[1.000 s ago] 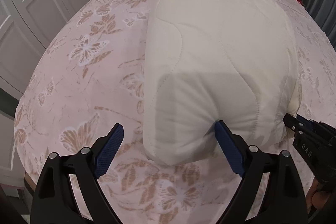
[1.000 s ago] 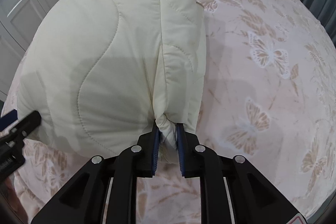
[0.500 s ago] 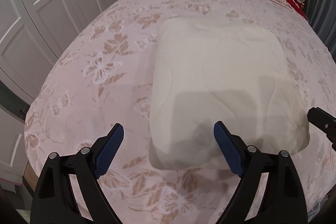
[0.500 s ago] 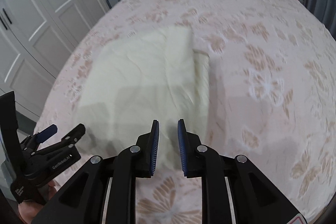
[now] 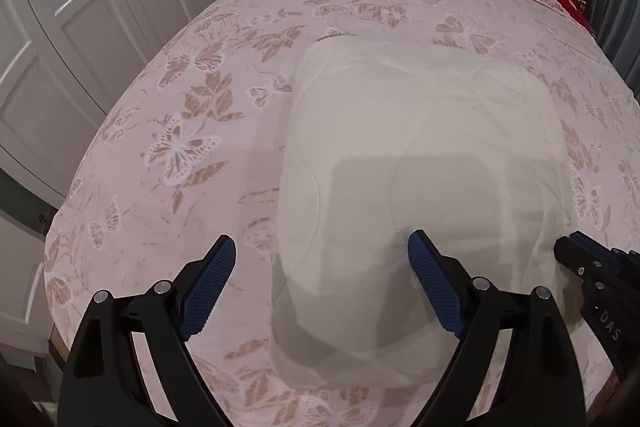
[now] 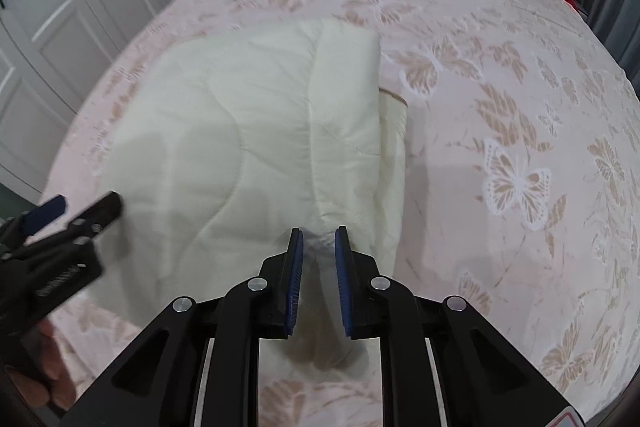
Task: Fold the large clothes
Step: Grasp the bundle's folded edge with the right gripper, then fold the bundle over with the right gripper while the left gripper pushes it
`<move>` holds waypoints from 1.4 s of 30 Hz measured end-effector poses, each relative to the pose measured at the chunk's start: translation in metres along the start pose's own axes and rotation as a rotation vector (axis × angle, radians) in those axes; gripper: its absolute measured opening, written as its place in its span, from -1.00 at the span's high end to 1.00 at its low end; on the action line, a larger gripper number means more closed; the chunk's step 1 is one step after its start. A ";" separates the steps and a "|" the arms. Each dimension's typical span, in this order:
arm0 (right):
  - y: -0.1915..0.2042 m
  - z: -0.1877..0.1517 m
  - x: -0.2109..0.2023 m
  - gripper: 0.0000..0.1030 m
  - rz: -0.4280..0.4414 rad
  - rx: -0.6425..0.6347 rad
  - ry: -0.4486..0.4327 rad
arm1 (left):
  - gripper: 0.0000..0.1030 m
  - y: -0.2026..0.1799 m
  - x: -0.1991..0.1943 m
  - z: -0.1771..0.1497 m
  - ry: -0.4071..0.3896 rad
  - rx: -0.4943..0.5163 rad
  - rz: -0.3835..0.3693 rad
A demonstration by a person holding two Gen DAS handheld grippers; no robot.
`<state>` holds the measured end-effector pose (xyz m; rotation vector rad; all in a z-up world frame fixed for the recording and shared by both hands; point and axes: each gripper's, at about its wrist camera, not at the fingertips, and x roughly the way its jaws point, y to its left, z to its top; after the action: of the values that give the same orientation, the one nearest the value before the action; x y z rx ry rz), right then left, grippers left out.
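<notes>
The cream quilted jacket (image 5: pixel 420 163) looks puffy, soft and light; grab a thick folded edge. Left tongs (image 5: pixel 320 291) spread wide, empty. Right tongs (image 6: pixel 318 277) nearly together, closing, nothing pinched.

Both grippers are pointing steeply downward, side by side: the left gripper (image 5: pixel 322 291) is hanging with its jaws spread wide and nothing in them, while the right gripper (image 6: pixel 319 281) is sitting narrowly parted, gripping nothing.
</notes>
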<state>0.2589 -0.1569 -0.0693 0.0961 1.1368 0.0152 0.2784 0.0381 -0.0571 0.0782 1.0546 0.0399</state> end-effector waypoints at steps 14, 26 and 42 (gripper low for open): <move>-0.022 -0.010 0.055 0.71 0.029 0.079 0.080 | -0.85 -0.005 0.046 -0.014 0.049 -0.026 -0.036; -0.020 -0.006 0.067 0.71 0.018 0.066 0.072 | -0.91 -0.016 0.060 -0.015 0.023 -0.018 -0.008; -0.049 -0.005 0.037 0.59 0.181 0.163 0.055 | -0.87 0.019 0.028 -0.022 0.035 -0.105 -0.180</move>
<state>0.2684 -0.2030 -0.1087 0.3453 1.1800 0.0862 0.2729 0.0597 -0.0912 -0.1124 1.0888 -0.0666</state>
